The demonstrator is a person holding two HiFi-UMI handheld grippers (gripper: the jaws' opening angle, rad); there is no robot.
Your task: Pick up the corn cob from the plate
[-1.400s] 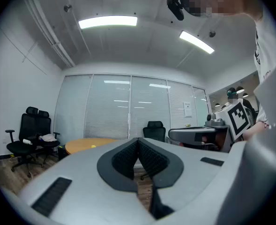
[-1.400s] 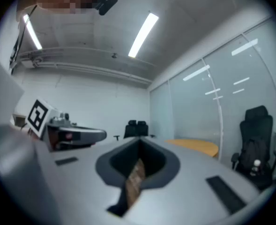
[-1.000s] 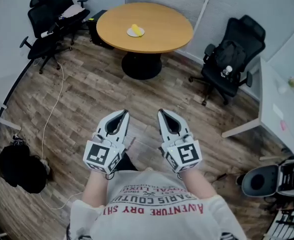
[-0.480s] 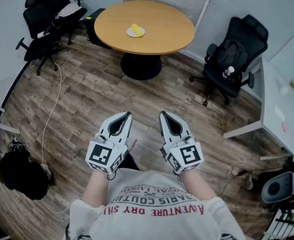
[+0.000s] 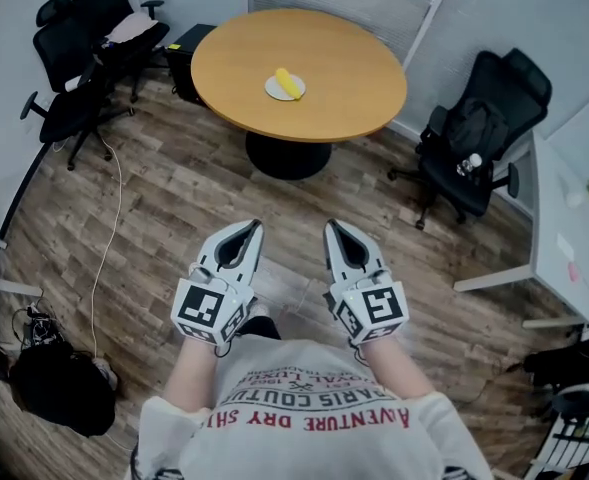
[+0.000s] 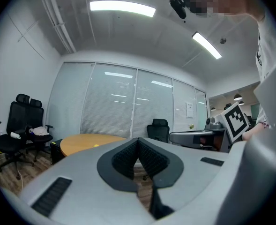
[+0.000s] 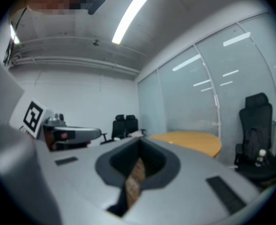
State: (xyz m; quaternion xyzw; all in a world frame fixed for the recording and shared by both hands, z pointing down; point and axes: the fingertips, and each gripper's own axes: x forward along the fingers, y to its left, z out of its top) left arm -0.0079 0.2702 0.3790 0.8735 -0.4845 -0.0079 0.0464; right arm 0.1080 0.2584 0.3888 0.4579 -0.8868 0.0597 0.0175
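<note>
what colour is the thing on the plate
Yellow: the corn cob lies on a white plate on the round table. It shows best in the head view.

Corn cob (image 5: 290,82) on plate (image 5: 271,89) on round table (image 5: 349,68) — left tongs (image 5: 242,230), right tongs (image 5: 336,230) far off.

Office: round meeting table (image 5: 346,80), swivel chairs (image 5: 480,140), glass partition (image 6: 113,104).

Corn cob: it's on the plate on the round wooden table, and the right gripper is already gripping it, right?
Not quite. The corn cob does lie on the plate on the round table, but the right gripper is shut on nothing, far short of it, as the head view shows.
</note>
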